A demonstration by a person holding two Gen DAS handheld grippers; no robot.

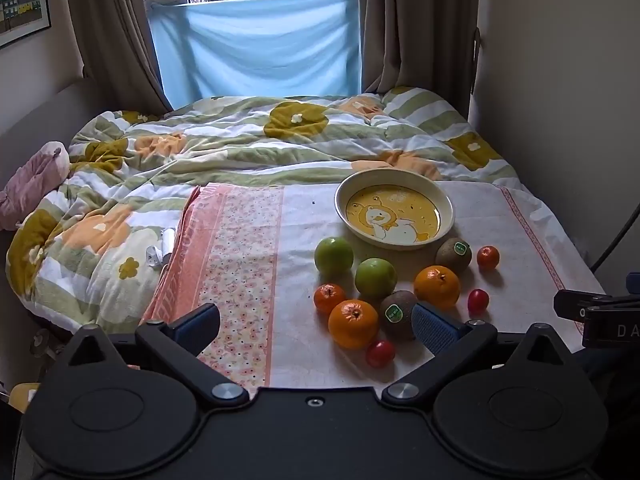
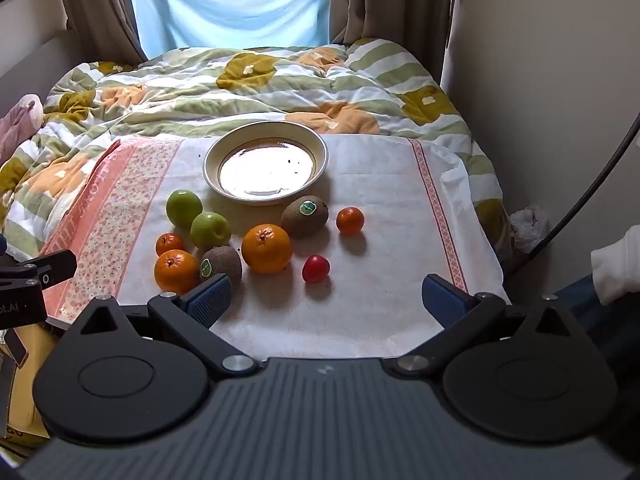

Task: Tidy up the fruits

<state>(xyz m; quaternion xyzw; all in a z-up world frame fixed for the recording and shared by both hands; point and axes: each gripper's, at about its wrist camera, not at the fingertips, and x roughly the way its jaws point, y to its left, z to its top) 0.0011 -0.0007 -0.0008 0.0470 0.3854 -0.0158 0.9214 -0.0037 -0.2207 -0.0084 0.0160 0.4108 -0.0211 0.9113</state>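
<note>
A cream bowl (image 1: 446, 204) with a yellow duck picture stands empty on the cloth; it also shows in the right wrist view (image 2: 320, 148). In front of it lie two green apples (image 1: 334, 256) (image 1: 376, 277), two oranges (image 1: 437, 286) (image 1: 353, 323), two kiwis (image 1: 453, 254) (image 1: 397, 312), small tangerines (image 1: 329, 299) (image 1: 488, 257) and cherry tomatoes (image 1: 478, 301) (image 1: 380, 353). My left gripper (image 1: 316, 326) is open and empty, low in front of the fruit. My right gripper (image 2: 326, 298) is open and empty, just behind a tomato (image 2: 315, 268).
The fruit lies on a white and pink floral cloth (image 1: 240, 264) over a table at the foot of a bed with a flowered quilt (image 1: 240, 140). A wall (image 2: 560, 80) and a dark cable (image 2: 580, 204) are on the right.
</note>
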